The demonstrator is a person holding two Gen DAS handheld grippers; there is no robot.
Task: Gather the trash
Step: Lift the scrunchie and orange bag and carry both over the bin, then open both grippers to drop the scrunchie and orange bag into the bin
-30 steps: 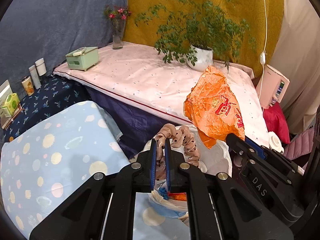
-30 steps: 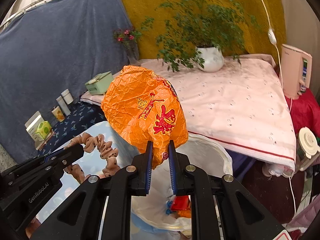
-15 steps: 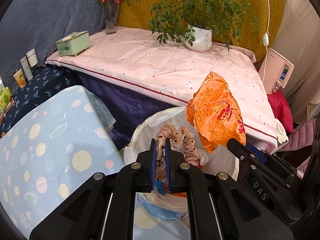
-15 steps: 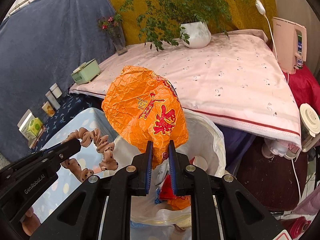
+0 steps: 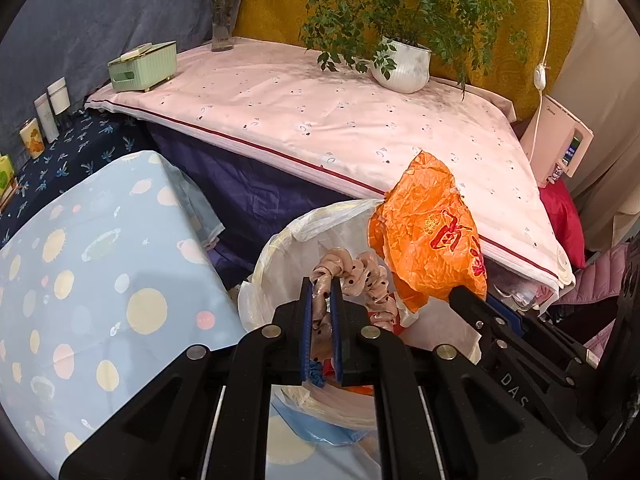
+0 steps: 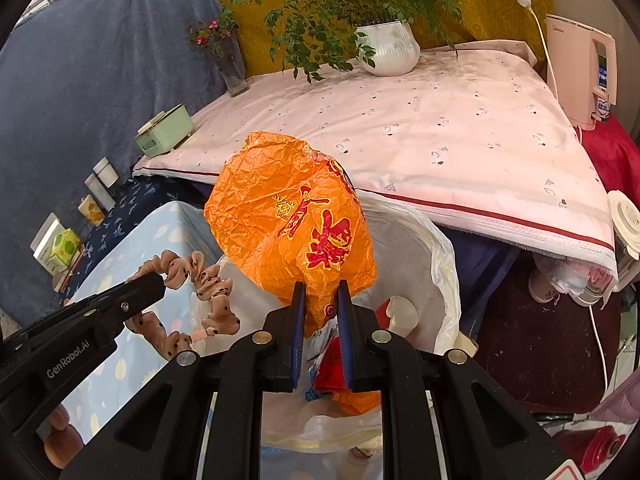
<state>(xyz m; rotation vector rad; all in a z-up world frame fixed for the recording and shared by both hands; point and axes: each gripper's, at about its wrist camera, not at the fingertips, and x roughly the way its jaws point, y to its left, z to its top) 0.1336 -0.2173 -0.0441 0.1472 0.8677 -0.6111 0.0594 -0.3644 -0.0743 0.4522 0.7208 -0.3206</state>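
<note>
My left gripper [image 5: 321, 292] is shut on a pink dotted scrunchie [image 5: 362, 276], which hangs over the white-lined trash bin [image 5: 280, 240]. In the right wrist view the same scrunchie [image 6: 212, 284] loops down from the left gripper [image 6: 154, 282] at the lower left. My right gripper [image 6: 321, 294] is shut on the lower edge of a crumpled orange plastic bag [image 6: 280, 208] with red print, held above the bin [image 6: 440, 248]. The orange bag [image 5: 428, 232] shows to the right of the scrunchie in the left wrist view. Red and orange trash lies inside the bin.
A table with a light blue spotted cloth [image 5: 100, 272] stands left of the bin. Behind it is a pink-covered surface [image 5: 340, 120] carrying a potted plant [image 5: 400, 68], a green box [image 5: 144, 66] and a flower vase [image 5: 222, 28]. A white appliance [image 6: 580, 68] stands at the right.
Both grippers have sunk toward the bin with their loads still held. The bin's opening now shows larger beneath the scrunchie and the orange bag.
</note>
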